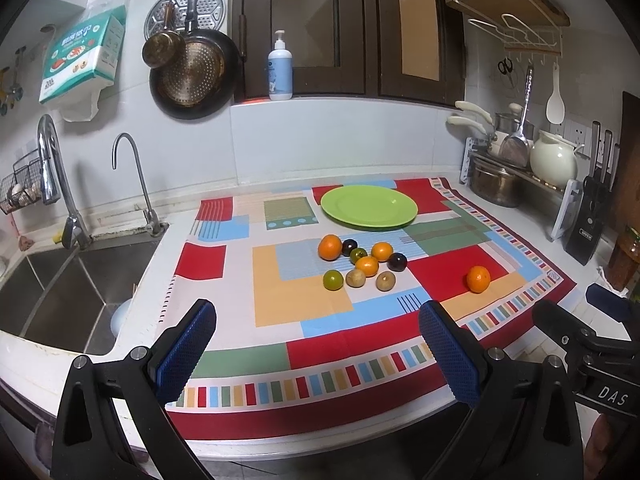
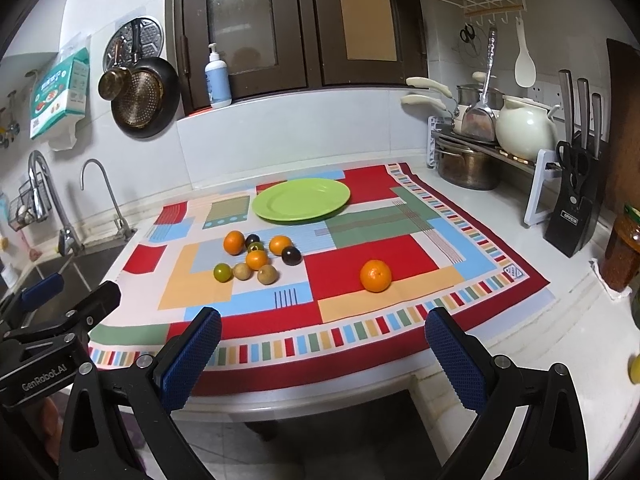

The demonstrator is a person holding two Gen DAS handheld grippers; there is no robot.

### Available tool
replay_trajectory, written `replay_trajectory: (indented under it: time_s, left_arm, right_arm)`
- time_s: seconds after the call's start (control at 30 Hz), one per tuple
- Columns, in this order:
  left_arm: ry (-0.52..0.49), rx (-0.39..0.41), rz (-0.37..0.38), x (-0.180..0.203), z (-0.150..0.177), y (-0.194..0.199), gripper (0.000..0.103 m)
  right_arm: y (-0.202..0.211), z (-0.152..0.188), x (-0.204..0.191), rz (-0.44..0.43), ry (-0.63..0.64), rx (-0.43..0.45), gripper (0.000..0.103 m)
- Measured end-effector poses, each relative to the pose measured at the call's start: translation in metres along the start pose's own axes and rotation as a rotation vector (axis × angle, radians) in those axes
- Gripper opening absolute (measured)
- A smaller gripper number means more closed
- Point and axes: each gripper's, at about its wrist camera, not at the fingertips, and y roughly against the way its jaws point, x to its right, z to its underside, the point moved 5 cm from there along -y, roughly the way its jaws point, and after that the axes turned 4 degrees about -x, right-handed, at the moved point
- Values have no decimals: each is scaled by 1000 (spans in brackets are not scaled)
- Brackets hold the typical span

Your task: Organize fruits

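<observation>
Blue fingers (image 1: 188, 350) spread; sink (image 1: 60, 288) shows only leftward.

Bright, even indoor light from above; soft short shadows under fruit; strong fisheye bending, dark vignette at corners; centre sharp.

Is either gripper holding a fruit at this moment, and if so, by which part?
Nothing is held. The left gripper and the right gripper are both open and empty, short of the fruits, which all lie on the cloth.
</observation>
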Motion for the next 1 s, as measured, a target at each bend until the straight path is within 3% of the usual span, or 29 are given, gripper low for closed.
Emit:
replay_trajectory:
  time_s: [1.0]
  left_arm:
    - [-10,34,7,1,-4,7,103]
  right_arm:
    - [9,-7,-4,-3,16,25,102]
